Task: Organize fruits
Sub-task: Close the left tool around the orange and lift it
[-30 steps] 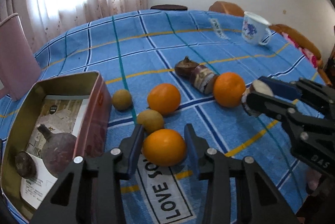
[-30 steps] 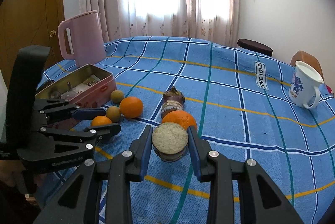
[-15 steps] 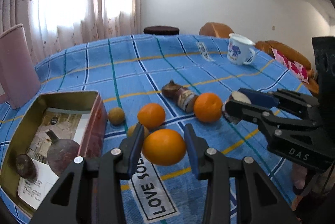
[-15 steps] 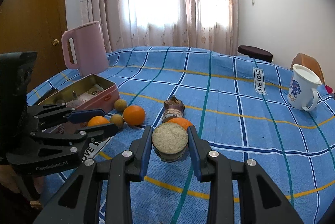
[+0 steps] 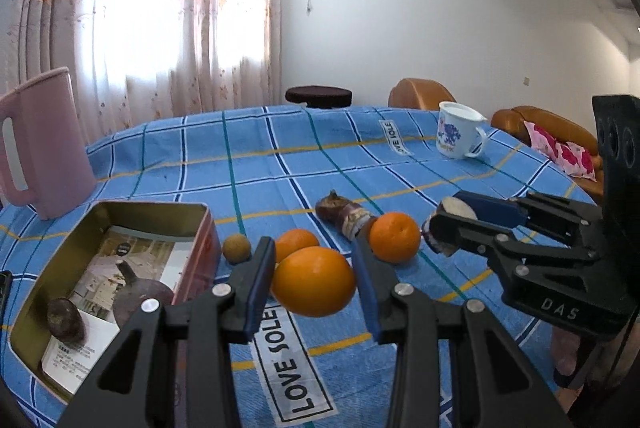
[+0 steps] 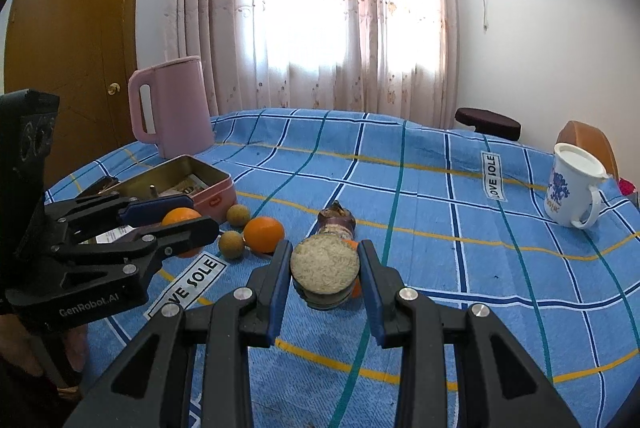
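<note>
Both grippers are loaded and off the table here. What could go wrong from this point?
1. The left gripper holds the round orange only at its curved sides; it could slip and roll across the blue checked tablecloth.
2. The pink metal tin already contains two dark purple fruits, so dropping the orange in could hit them.
3. The right gripper, holding a cut purple-skinned piece, is close to the left one; they might collide.

Pink jug (image 6: pixel 173 106) stands upright on the checked tabletop (image 6: pixel 420 180); white mug (image 6: pixel 573 185) well apart; curtains (image 6: pixel 312 8) behind.
</note>
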Demonstrator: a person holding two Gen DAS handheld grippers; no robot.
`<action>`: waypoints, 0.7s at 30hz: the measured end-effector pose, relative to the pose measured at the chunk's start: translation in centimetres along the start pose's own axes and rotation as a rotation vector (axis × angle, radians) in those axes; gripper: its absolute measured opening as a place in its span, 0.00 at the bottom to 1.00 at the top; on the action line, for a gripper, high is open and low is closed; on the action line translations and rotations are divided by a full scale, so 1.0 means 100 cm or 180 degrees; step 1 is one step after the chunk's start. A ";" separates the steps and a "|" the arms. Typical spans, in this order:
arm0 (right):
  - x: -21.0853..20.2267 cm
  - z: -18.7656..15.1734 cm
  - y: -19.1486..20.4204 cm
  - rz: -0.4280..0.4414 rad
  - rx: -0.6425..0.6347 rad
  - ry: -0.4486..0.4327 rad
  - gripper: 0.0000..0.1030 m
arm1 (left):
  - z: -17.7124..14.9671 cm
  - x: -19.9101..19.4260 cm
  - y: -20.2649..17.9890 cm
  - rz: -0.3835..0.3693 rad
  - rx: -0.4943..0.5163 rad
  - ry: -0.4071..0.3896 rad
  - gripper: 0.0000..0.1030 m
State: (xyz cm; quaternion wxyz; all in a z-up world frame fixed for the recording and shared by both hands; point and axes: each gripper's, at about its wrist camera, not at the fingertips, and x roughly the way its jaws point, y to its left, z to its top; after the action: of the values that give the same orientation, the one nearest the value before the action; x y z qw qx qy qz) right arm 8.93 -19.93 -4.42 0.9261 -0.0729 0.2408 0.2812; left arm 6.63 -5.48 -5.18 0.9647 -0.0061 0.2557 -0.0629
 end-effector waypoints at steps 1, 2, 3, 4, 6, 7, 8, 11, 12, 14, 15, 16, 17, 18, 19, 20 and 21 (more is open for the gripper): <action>-0.001 0.000 0.000 -0.0001 -0.0004 -0.0016 0.34 | 0.000 -0.001 0.000 0.0005 0.0008 -0.0015 0.40; -0.002 0.000 0.001 -0.0003 -0.0010 -0.0041 0.34 | 0.000 -0.002 -0.001 0.0010 0.0010 -0.0036 0.40; -0.003 0.000 0.001 -0.0003 -0.0015 -0.0058 0.34 | 0.000 -0.003 -0.001 0.0014 0.0004 -0.0052 0.40; -0.004 0.000 0.001 -0.0003 -0.0019 -0.0076 0.34 | 0.000 -0.004 -0.001 0.0013 0.0004 -0.0067 0.40; -0.006 0.000 0.001 -0.0005 -0.0023 -0.0111 0.34 | -0.001 -0.006 -0.002 0.0022 0.0010 -0.0103 0.40; -0.007 -0.001 0.001 -0.0005 -0.0024 -0.0129 0.34 | -0.001 -0.007 -0.001 0.0027 0.0007 -0.0125 0.40; -0.008 -0.001 0.001 -0.0005 -0.0026 -0.0148 0.34 | -0.001 -0.008 -0.001 0.0029 0.0004 -0.0145 0.40; -0.011 -0.001 0.003 -0.0012 -0.0039 -0.0197 0.34 | -0.001 -0.012 -0.001 0.0041 -0.0003 -0.0200 0.40; -0.012 -0.001 0.003 -0.0013 -0.0043 -0.0210 0.34 | -0.001 -0.012 -0.001 0.0037 -0.0002 -0.0211 0.40; -0.014 -0.001 0.003 -0.0017 -0.0052 -0.0237 0.34 | -0.001 -0.014 -0.001 0.0050 -0.0003 -0.0239 0.40; -0.014 -0.001 0.003 -0.0018 -0.0054 -0.0253 0.34 | -0.002 -0.015 -0.001 0.0058 -0.0005 -0.0260 0.40; -0.015 -0.001 0.003 -0.0019 -0.0053 -0.0266 0.34 | -0.002 -0.016 -0.001 0.0058 -0.0005 -0.0278 0.40; -0.016 -0.001 0.003 -0.0019 -0.0053 -0.0278 0.34 | -0.002 -0.017 -0.001 0.0066 -0.0006 -0.0294 0.40; -0.016 -0.001 0.003 -0.0019 -0.0053 -0.0290 0.34 | -0.002 -0.019 -0.001 0.0085 -0.0009 -0.0323 0.40; -0.017 -0.001 0.003 -0.0020 -0.0053 -0.0307 0.34 | -0.002 -0.020 -0.001 0.0090 -0.0005 -0.0344 0.40; -0.018 -0.002 0.003 -0.0023 -0.0057 -0.0327 0.34 | -0.003 -0.021 -0.001 0.0091 0.0002 -0.0365 0.40; -0.019 -0.002 0.003 -0.0028 -0.0061 -0.0346 0.34 | -0.003 -0.022 -0.002 0.0102 0.0007 -0.0387 0.40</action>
State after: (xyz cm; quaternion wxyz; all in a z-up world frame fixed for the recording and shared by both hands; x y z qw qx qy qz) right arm 7.27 -20.66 -3.68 0.9383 -0.0674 0.1871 0.2830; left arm 4.54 -5.37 -4.31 0.9793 -0.0048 0.1966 -0.0473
